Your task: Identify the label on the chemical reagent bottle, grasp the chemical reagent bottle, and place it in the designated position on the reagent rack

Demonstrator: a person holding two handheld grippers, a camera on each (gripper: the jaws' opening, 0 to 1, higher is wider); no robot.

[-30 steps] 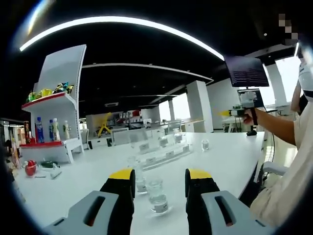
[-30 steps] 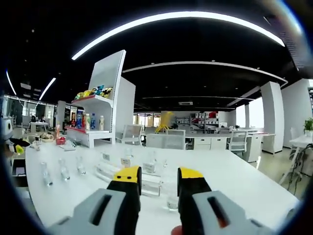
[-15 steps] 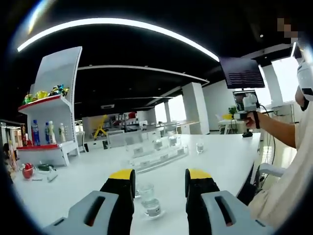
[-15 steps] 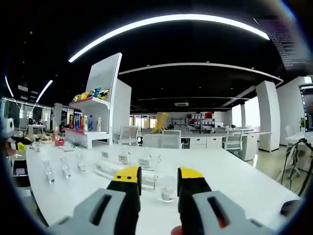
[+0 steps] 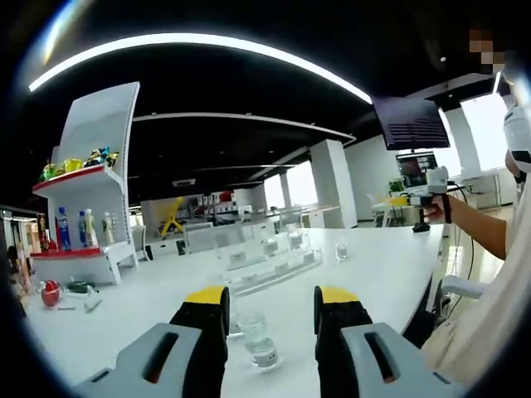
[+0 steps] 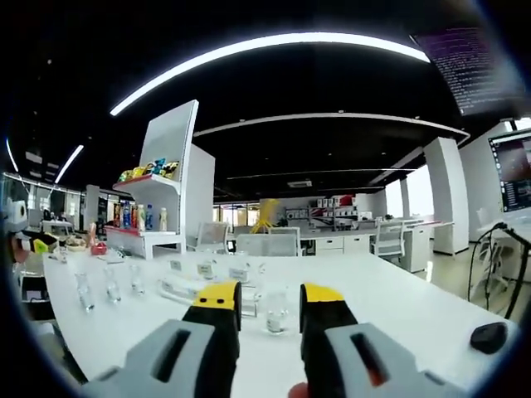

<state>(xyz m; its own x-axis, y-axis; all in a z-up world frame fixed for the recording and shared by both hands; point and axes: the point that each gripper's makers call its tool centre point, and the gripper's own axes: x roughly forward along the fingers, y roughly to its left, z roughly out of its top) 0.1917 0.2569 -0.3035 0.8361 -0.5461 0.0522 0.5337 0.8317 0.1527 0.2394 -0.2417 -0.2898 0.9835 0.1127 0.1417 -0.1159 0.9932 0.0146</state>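
My left gripper (image 5: 270,300) is hanging spread before a bottle (image 5: 258,338) on the table (image 5: 390,274); I'm centring it between the jaws before pinching.

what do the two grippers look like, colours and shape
Both match: the left gripper and the right gripper each have two black fingers capped with yellow tips, mounted on grey blocks with slanted slots.
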